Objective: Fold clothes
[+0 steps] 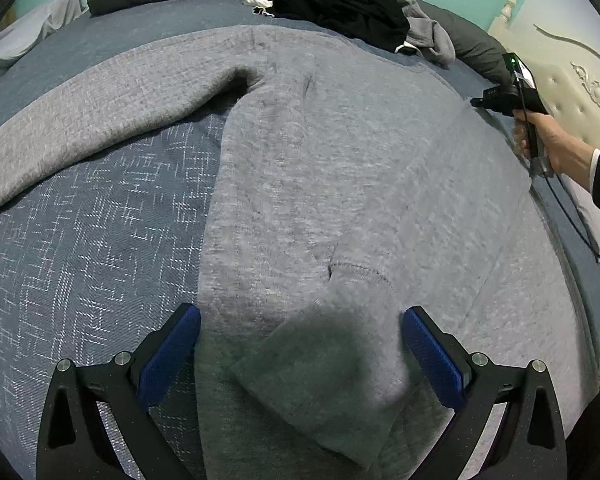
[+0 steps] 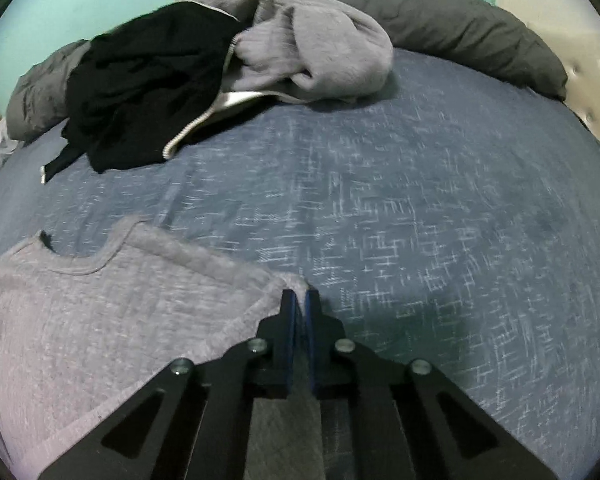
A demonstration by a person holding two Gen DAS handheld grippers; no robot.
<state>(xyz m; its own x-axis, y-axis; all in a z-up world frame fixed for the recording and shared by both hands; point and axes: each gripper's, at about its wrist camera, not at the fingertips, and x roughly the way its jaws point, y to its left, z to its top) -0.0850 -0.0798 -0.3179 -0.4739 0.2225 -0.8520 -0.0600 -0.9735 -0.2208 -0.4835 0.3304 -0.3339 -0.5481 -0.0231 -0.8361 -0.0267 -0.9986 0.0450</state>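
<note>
A grey sweater lies spread flat on the blue bedspread, with one sleeve folded down across its body. The sleeve's ribbed cuff lies between the blue pads of my left gripper, which is open and hangs just above it without gripping. In the right wrist view, my right gripper is shut on the shoulder corner of the sweater, beside the neckline. The left wrist view shows that right gripper in a hand at the sweater's far right edge.
A black garment and a crumpled grey hoodie are piled at the back of the bed. Behind them lies a dark grey duvet roll. A cream padded headboard stands on the right. Bare bedspread stretches ahead of the right gripper.
</note>
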